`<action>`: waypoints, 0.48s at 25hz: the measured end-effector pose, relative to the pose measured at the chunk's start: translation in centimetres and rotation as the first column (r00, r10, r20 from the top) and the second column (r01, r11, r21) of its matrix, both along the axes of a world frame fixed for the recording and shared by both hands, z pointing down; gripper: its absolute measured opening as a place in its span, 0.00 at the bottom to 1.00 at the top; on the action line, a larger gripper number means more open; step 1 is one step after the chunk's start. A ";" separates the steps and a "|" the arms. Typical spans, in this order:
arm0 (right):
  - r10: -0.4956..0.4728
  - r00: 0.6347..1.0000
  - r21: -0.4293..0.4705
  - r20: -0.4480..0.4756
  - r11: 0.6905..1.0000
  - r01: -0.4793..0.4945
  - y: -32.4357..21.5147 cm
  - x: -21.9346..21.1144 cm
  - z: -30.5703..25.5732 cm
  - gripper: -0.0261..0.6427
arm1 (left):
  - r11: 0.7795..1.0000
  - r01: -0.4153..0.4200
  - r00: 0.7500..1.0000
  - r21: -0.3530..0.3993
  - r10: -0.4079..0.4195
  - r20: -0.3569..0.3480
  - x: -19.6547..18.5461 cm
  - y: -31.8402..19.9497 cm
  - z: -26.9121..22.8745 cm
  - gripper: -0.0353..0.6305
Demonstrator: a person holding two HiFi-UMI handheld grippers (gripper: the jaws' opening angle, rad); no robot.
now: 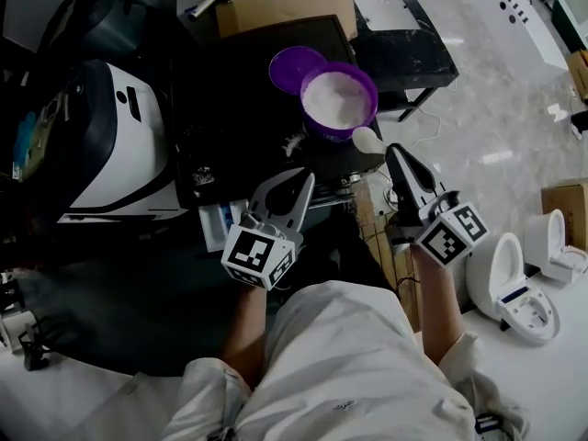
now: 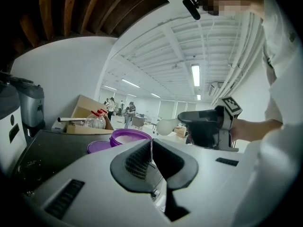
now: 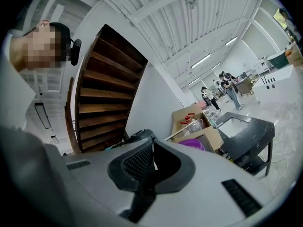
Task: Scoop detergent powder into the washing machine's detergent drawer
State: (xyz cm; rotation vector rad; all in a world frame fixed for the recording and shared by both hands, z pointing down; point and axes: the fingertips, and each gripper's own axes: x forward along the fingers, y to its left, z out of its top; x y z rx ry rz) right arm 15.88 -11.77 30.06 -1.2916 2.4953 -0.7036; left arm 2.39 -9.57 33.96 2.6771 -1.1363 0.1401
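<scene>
A purple tub point(image 1: 338, 99) of white powder stands on the machine's black top point(image 1: 239, 108), with its purple lid point(image 1: 294, 67) lying just behind it. My right gripper point(image 1: 390, 152) is shut on the handle of a white scoop point(image 1: 367, 139), whose bowl hovers at the tub's near rim. My left gripper point(image 1: 306, 177) is shut and holds nothing, above the top's front edge. A pale detergent drawer point(image 1: 220, 223) sticks out below it. The left gripper view shows the tub point(image 2: 128, 137), the scoop point(image 2: 165, 126) and the right gripper point(image 2: 187, 119). In the right gripper view the right gripper's point(image 3: 152, 148) jaws are pressed together.
A cardboard box point(image 1: 285, 7) sits behind the tub. A dark table point(image 1: 404, 35) stands to the back right. A white and black appliance point(image 1: 119, 145) is on the left. White toilets point(image 1: 514, 283) stand on the floor at the right. Several people are far off in the hall.
</scene>
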 end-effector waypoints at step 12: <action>-0.058 0.997 -0.014 -0.054 0.998 0.057 -5.1 -0.2 0.8 0.06 | 0.998 0.058 0.998 -0.024 -0.057 0.010 0.2 -3.5 0.5 0.09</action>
